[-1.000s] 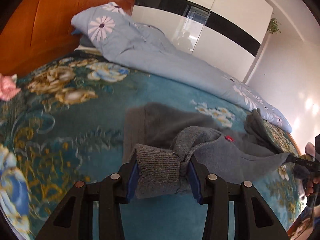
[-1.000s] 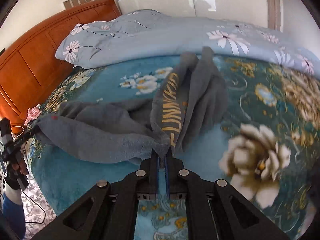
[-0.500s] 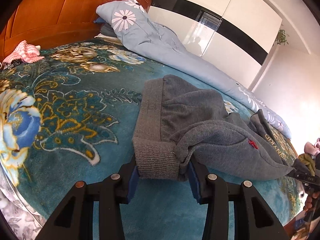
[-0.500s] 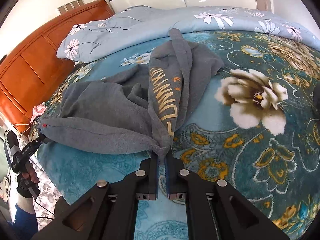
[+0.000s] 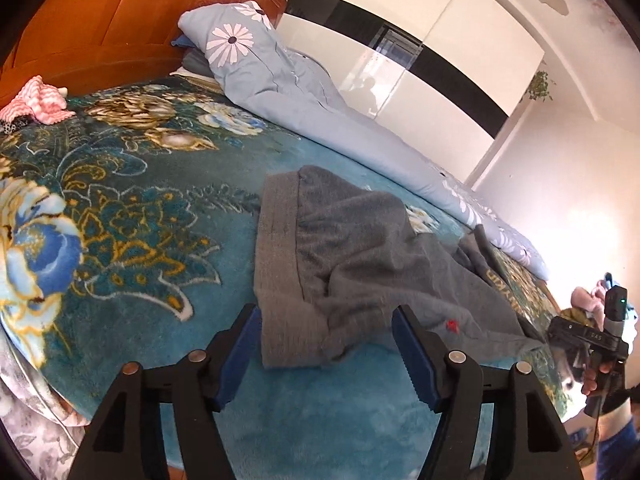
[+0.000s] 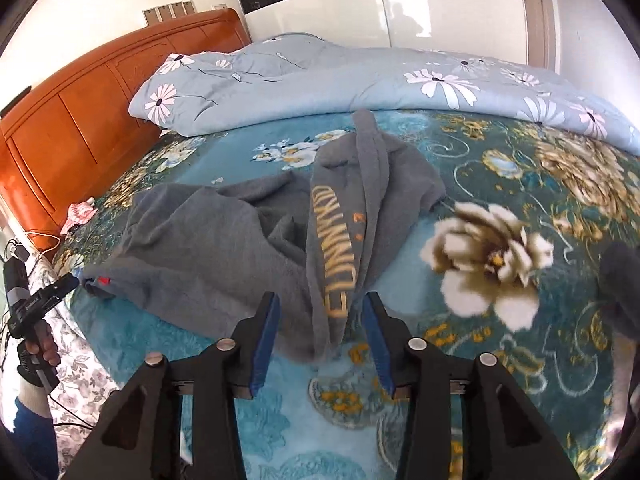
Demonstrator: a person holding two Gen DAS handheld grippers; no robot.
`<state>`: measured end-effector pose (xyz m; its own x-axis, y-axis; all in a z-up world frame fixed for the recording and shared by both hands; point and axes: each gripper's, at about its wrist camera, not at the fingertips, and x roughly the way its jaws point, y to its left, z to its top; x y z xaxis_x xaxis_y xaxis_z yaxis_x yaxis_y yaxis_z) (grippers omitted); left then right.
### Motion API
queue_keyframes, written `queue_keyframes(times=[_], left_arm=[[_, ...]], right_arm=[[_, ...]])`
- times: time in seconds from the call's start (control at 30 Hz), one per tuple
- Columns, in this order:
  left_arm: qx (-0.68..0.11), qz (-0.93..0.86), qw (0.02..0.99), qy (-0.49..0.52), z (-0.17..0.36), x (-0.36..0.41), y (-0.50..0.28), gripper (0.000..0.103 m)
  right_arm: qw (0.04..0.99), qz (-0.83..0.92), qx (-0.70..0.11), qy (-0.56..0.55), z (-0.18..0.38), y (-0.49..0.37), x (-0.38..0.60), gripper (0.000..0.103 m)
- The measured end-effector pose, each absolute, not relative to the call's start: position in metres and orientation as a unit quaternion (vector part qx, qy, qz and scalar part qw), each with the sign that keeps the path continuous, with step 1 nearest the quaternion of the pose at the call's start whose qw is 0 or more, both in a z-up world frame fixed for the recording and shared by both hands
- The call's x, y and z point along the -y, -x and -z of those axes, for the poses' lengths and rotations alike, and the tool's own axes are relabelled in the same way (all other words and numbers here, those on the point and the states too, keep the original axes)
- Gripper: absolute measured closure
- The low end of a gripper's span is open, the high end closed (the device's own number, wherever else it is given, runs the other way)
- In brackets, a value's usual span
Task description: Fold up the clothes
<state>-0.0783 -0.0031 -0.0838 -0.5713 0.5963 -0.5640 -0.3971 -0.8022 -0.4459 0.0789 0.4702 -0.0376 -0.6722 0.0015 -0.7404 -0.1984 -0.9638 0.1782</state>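
A grey sweatshirt [image 5: 360, 256] with a ribbed hem and a small red tag lies crumpled on the blue floral bedspread [image 5: 120, 240]. My left gripper [image 5: 326, 344] is open, its jaws either side of the ribbed hem corner, which rests on the bed. In the right wrist view the sweatshirt [image 6: 224, 240] shows yellow lettering on one fold. My right gripper [image 6: 320, 328] is open, its jaws either side of the lettered fold's end, which lies on the bed.
A light blue flowered duvet [image 6: 360, 80] is bunched along the far side of the bed. An orange wooden headboard [image 6: 80, 120] stands at the left. A pink striped cloth [image 5: 36, 100] lies near the headboard. White wardrobe doors [image 5: 420, 60] stand behind.
Both grippers have opened and let go of the sweatshirt. Its hem corner and lettered fold now lie on the bed between the jaws.
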Motion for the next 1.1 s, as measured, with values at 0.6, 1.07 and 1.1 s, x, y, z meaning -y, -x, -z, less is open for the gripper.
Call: queue_keyframes(times=[0.6,1.07,1.1], left_arm=[[0.165,-0.858,0.203,0.442,0.114,-0.003,0.070,0.030],[0.247,-0.809,0.221,0.486,0.133,0.006,0.064,0.030],[0.252,-0.806,0.222,0.488,0.134,0.005,0.065,0.030]], right_arm=[[0.144,-0.868,-0.059,0.471,0.078,0.032,-0.484,0.093],[0.173,-0.885,-0.310,0.302,0.013,-0.155,-0.564,0.094],[0.175,-0.876,-0.321,0.315,0.025,-0.164,-0.567,0.094]])
